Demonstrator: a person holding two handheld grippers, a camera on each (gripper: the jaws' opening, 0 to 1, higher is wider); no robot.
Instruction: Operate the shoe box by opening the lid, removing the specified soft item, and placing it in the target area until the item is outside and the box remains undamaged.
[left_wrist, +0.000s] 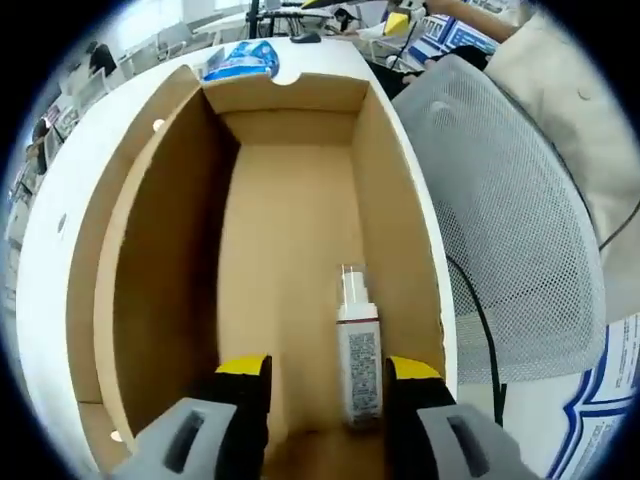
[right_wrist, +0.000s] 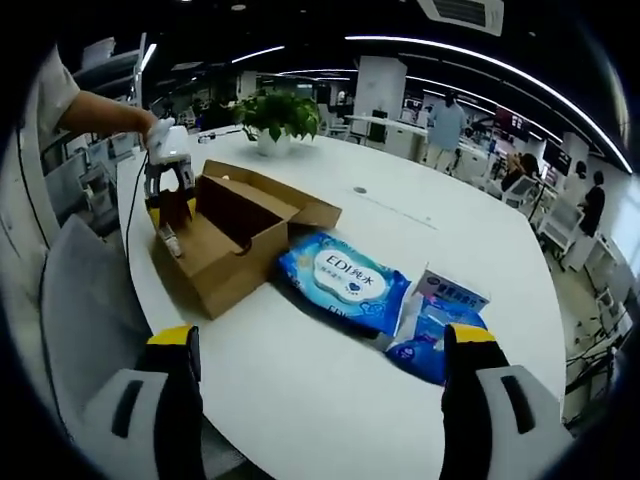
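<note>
Inside the shoe box (left_wrist: 290, 230), a light, stiff bottle (left_wrist: 358, 350) lies between the left gripper (left_wrist: 328, 375)'s parted jaws; grip mid-body. Right gripper (right_wrist: 325, 345) hangs released.

spray bottle (left_wrist: 359, 360) label too small to read, base hidden behind left claw (left_wrist: 328, 385)

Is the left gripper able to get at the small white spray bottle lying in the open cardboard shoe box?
Probably yes: the left gripper is open above the box, lid off, bottle just ahead.

One shoe box (right_wrist: 235, 245) — one spray bottle (left_wrist: 358, 350) — two wipes packs (right_wrist: 345, 280).
</note>
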